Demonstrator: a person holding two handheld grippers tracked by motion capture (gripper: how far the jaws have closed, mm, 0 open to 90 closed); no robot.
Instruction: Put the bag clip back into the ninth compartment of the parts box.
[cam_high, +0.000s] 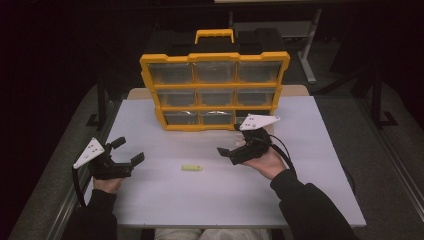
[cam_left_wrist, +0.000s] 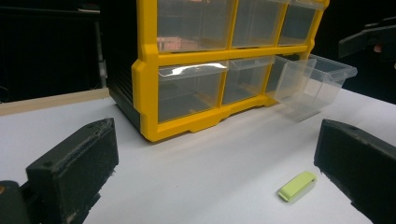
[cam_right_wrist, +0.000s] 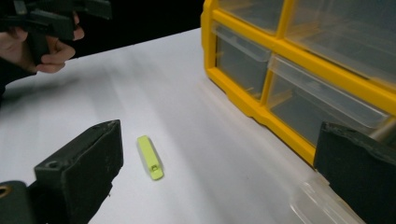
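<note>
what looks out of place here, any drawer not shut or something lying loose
The bottom right drawer of the yellow organiser is pulled out; the others sit flush. A small green stick lies loose on the table.

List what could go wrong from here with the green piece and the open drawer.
The green piece is thin and lies flat on the table, so the open left gripper may skid it away instead of pinching it. The pulled-out drawer juts from the yellow organizer close to the right gripper, which might knock it.
</note>
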